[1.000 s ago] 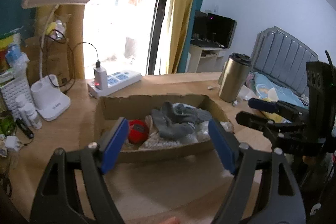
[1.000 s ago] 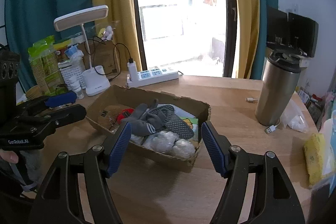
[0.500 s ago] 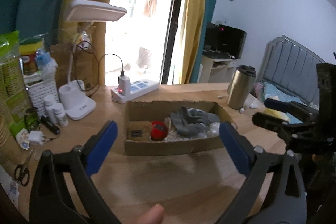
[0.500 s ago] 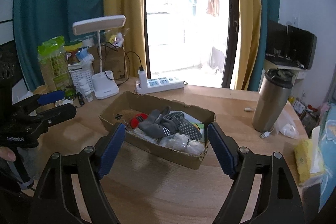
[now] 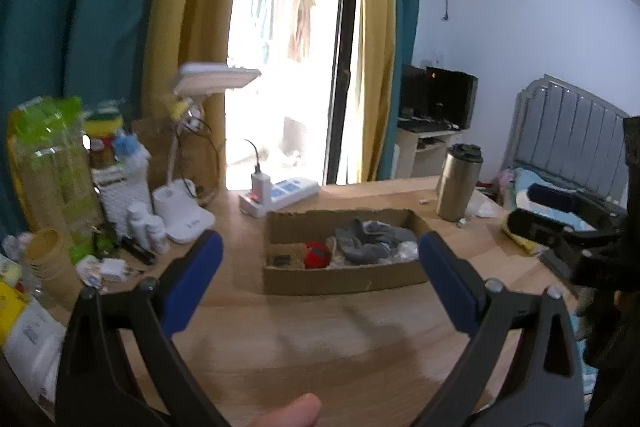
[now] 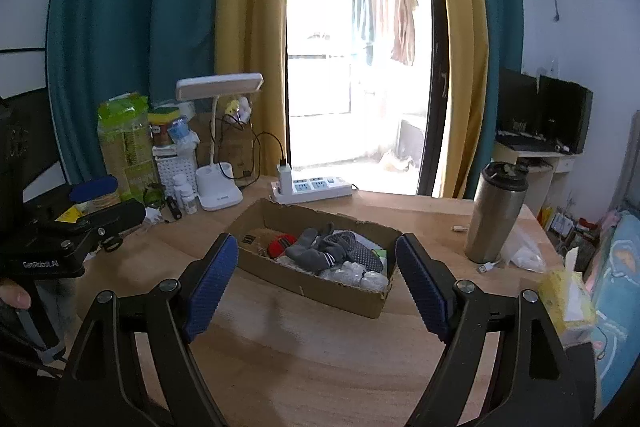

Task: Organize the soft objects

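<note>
A shallow cardboard box (image 5: 340, 277) (image 6: 332, 285) sits on the wooden desk. It holds grey socks (image 5: 370, 241) (image 6: 324, 251), a red soft ball (image 5: 317, 254) (image 6: 281, 245) and white crumpled soft items (image 6: 360, 273). My left gripper (image 5: 320, 287) is open and empty, held back from the box over bare desk. My right gripper (image 6: 316, 291) is open and empty, also back from the box. Each gripper shows at the edge of the other's view, the right one (image 5: 560, 223) and the left one (image 6: 92, 203).
A white desk lamp (image 6: 218, 183), a power strip (image 6: 316, 187), small bottles and snack packs (image 6: 124, 147) stand at the back left. A steel tumbler (image 6: 494, 211) and a yellow tissue pack (image 6: 564, 301) are at the right. A bed (image 5: 568, 163) lies beyond the desk's right edge.
Both grippers have pulled back and up from the box, which looks smaller and farther now. Both stay open and empty.
</note>
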The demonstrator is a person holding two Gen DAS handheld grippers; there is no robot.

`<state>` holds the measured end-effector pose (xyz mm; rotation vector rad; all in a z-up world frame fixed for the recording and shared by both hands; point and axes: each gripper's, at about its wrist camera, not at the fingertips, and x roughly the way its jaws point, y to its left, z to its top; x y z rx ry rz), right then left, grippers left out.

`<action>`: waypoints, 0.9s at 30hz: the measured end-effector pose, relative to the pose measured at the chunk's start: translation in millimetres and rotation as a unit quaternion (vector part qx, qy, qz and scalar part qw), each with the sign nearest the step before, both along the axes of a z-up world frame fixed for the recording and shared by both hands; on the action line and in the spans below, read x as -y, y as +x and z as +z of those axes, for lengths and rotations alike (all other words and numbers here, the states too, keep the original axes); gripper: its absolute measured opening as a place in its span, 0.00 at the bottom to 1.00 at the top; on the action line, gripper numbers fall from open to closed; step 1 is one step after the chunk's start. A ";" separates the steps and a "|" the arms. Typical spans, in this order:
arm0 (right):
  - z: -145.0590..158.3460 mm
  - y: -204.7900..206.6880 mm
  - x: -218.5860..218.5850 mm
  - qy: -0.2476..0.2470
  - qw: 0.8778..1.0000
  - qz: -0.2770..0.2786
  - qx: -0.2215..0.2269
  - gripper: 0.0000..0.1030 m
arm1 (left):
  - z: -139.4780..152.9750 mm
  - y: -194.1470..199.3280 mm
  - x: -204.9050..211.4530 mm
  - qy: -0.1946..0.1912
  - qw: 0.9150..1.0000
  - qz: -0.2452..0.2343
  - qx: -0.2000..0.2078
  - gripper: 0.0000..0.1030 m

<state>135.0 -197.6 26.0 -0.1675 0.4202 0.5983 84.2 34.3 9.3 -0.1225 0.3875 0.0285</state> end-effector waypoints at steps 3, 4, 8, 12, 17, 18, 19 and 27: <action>4.3 -14.5 6.4 0.006 1.000 -0.003 0.010 0.82 | 6.8 -13.3 4.6 0.011 1.000 0.002 0.012 0.96; 5.7 -19.4 9.2 0.008 1.000 -0.004 0.013 0.82 | 9.2 -17.4 5.2 0.010 1.000 0.000 0.015 0.96; 10.5 -34.6 16.3 0.012 1.000 -0.008 0.024 0.82 | 16.4 -34.2 13.6 0.019 0.999 -0.011 0.026 0.96; 16.9 -50.3 20.9 0.012 0.999 -0.015 0.039 0.82 | 24.9 -49.5 22.6 0.041 0.998 -0.003 0.043 0.96; 24.7 -66.4 26.4 0.017 0.998 -0.026 0.057 0.82 | 36.0 -68.5 27.3 0.047 0.997 0.006 0.065 0.96; 26.3 -68.2 26.9 0.017 0.998 -0.028 0.060 0.82 | 37.9 -73.1 27.8 0.046 0.996 0.002 0.072 0.96; 27.9 -71.1 28.3 0.020 0.997 -0.030 0.063 0.82 | 39.6 -76.3 28.3 0.046 0.996 -0.002 0.074 0.96; 33.3 -84.7 34.7 0.030 0.996 -0.041 0.077 0.82 | 46.6 -97.7 24.2 0.044 0.995 0.009 0.086 0.96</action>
